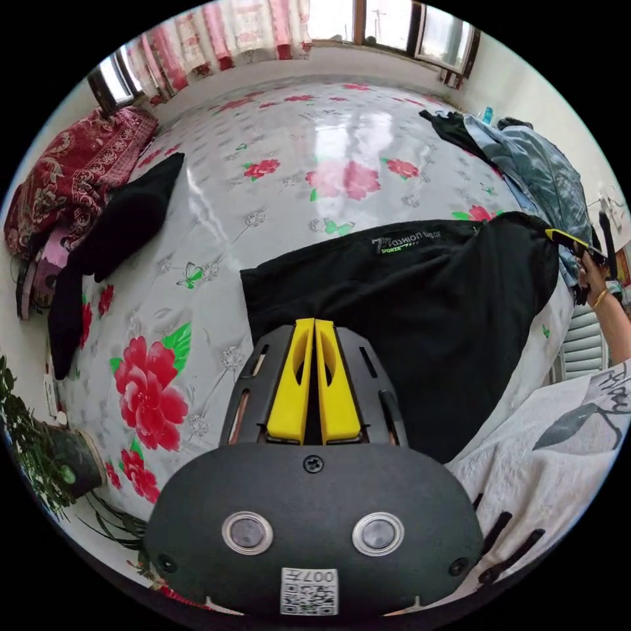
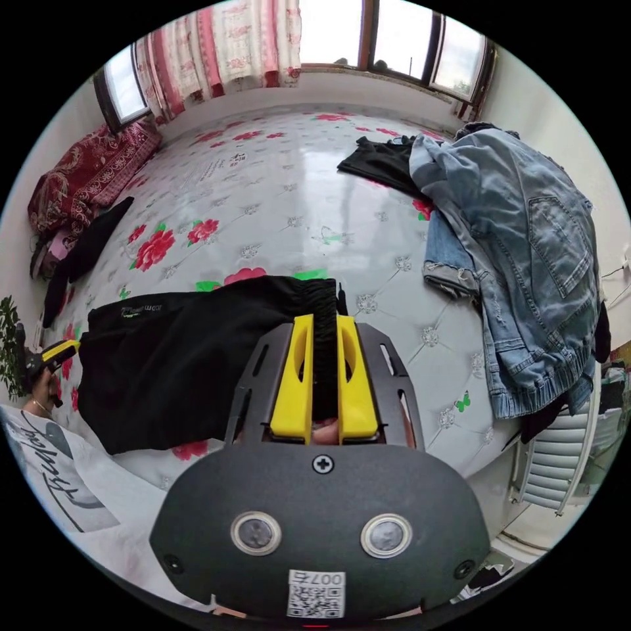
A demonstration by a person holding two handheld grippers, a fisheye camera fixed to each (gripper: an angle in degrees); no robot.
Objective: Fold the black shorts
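The black athletic shorts are spread out on the floral quilted bed. Right gripper has its jaws clamped on the waistband; left gripper has its jaws pinched together at the hem. I'd keep the fabric taut and lift both ends evenly for a straight fold.

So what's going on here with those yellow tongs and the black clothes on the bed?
A person is folding black shorts on a flower-patterned bed, holding tongs in each hand. The right tongs are clamped on the waistband end. The left tongs look closed at the other end, where the shorts lie spread out. A denim jacket and other clothes wait in a pile nearby.
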